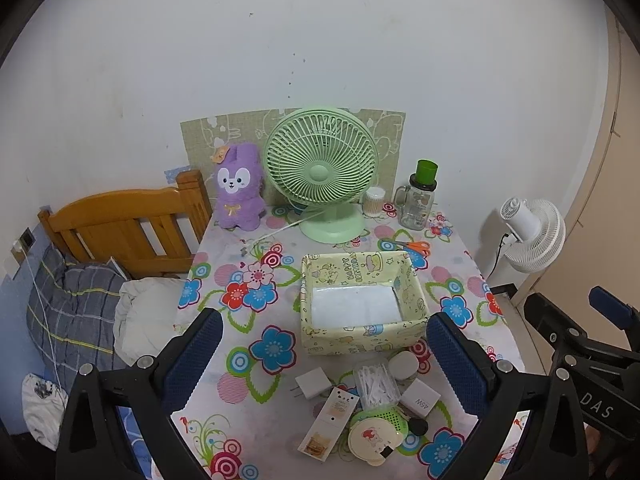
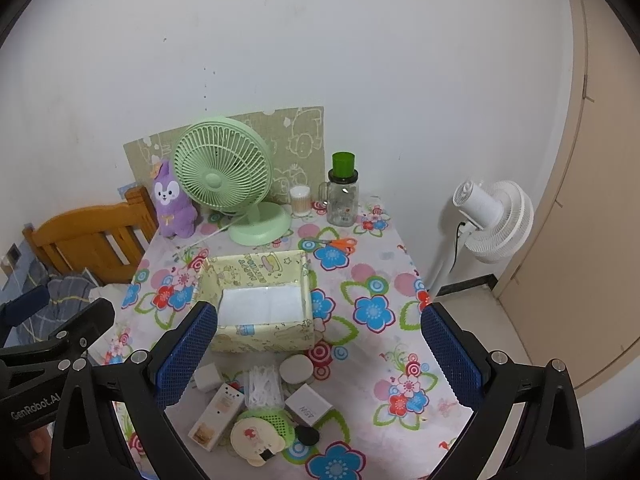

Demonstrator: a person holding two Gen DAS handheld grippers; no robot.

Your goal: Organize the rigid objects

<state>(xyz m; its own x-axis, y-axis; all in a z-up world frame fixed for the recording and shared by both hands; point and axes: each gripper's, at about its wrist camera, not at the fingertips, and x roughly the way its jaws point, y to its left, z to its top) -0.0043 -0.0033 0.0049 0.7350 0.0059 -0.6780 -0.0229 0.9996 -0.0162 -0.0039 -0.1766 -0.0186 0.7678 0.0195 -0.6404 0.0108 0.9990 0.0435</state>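
Observation:
A yellow patterned box stands open and empty on the flowered table. In front of it lies a pile of small items: a white charger, a clear cotton-swab box, a round white jar, a 45W adapter, a long white carton, a cream round mirror. My left gripper is open above the pile. My right gripper is open too, just right of the pile.
A green desk fan, a purple plush, a swab jar, a glass jar with green cup and orange scissors stand at the table's back. A wooden bed frame is left, a white floor fan right.

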